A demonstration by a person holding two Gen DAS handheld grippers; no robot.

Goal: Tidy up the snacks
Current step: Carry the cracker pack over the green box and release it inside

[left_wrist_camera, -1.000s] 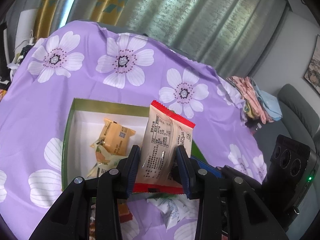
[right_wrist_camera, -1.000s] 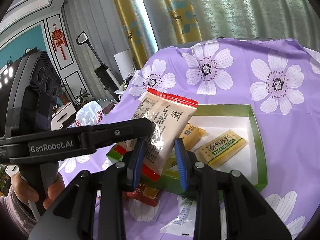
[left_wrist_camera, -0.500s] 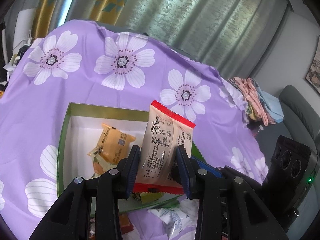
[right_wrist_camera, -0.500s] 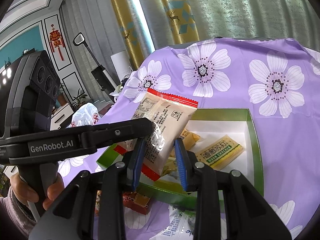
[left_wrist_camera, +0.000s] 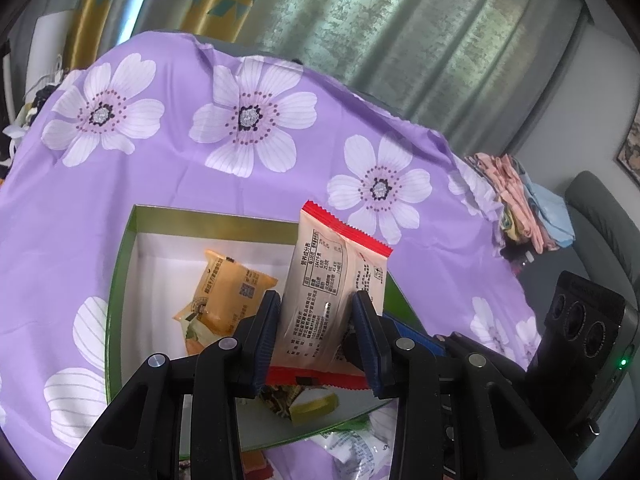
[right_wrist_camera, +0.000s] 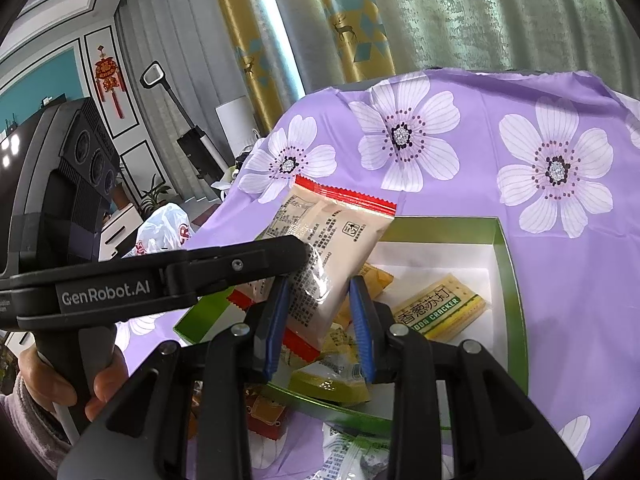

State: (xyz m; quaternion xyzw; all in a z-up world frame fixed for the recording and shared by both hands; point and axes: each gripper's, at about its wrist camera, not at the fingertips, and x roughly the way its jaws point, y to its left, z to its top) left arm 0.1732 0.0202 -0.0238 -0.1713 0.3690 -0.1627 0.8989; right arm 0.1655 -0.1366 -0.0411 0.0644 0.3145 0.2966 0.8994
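Left wrist view, nearest: left hand-held gripper (left_wrist_camera: 316,338), black arms with blue pads, clamped on a beige snack packet (left_wrist_camera: 334,300) with red crimped ends; packet stands upright between the pads, printed back facing the camera. Just to the right of it, the right hand-held gripper (left_wrist_camera: 408,334), partly hidden behind the packet, blue pad touching the packet's lower right side. Below the pads: a white-and-green wrapper (left_wrist_camera: 352,448) and an orange-red packet (left_wrist_camera: 254,460) lying on the cloth outside the box.

Next out: shallow green box (left_wrist_camera: 120,280) with white floor, directly under the held packet. Contents seen here: one orange packet (left_wrist_camera: 232,292) over a paler one, and a yellow-green packet (left_wrist_camera: 314,408) at the near edge.

Right wrist view: right hand-held gripper (right_wrist_camera: 320,324) closed on the same beige snack packet (right_wrist_camera: 328,264), gripping its lower half; left hand-held gripper (right_wrist_camera: 304,258) reaches in from the left, its tip on the packet's side. A hand (right_wrist_camera: 56,392) holds that gripper's handle. In the box (right_wrist_camera: 516,304): a yellow cracker packet (right_wrist_camera: 440,312) with green lettering.

Farther: purple flowered cloth (left_wrist_camera: 200,176) covering the counter. Beyond: folded clothes (left_wrist_camera: 520,200), grey-green curtains (left_wrist_camera: 400,40), a white plastic bag (right_wrist_camera: 164,228).
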